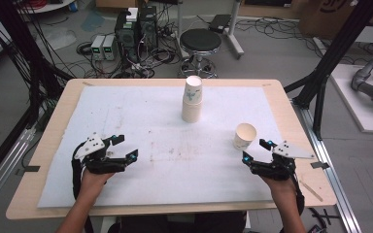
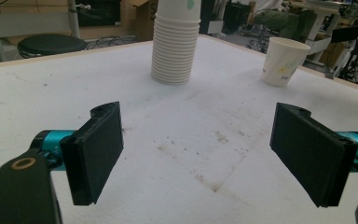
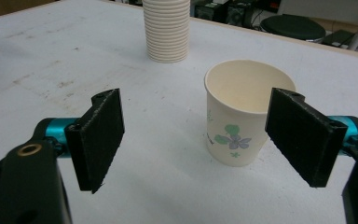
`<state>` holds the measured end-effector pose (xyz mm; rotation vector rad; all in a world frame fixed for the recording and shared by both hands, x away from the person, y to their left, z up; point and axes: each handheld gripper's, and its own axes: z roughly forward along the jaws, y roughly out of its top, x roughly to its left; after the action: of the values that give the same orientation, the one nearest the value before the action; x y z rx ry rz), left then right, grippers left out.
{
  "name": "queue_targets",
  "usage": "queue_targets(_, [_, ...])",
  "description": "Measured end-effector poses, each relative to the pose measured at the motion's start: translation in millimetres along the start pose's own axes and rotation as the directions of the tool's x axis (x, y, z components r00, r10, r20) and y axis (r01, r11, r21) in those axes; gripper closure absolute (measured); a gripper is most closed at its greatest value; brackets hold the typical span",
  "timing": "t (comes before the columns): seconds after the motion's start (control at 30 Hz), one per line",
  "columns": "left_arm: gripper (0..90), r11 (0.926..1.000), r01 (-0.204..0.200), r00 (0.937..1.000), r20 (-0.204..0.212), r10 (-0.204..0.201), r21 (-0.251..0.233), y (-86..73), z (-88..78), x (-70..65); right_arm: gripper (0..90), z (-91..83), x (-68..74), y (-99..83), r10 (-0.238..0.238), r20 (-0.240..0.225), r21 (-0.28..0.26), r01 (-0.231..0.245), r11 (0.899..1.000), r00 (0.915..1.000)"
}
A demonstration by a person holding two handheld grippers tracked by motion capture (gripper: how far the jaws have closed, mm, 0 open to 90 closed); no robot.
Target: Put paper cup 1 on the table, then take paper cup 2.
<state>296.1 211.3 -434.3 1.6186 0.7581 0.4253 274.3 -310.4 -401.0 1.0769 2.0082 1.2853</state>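
Note:
A stack of paper cups (image 1: 193, 99) stands upright at the middle back of the white mat (image 1: 141, 111); the left gripper view has the stack (image 2: 175, 44) ahead. A single paper cup (image 1: 245, 135) with a green flower print stands upright at the right. My right gripper (image 1: 256, 150) is open just in front of that cup (image 3: 239, 114), which stands beyond its jaws, nearer the right one, untouched. My left gripper (image 1: 126, 147) is open at the left over bare mat, nothing between its jaws (image 2: 198, 156). In its view the single cup (image 2: 283, 60) stands far right.
The mat covers a wooden table (image 1: 58, 109) and carries brown stains in the middle. Beyond the far edge stand a black stool (image 1: 200, 41) and electronics with cables on the floor. A black frame post (image 1: 328, 63) rises at the right.

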Motion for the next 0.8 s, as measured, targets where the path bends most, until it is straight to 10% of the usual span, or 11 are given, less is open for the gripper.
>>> queue_targets(0.8, [16.9,0.9992,0.037,0.9993,0.001,-0.037,0.015,2.4,4.0,3.1,20.1,1.6,0.8,0.0,-0.020,-0.029,-0.009,0.020,1.000,0.9994])
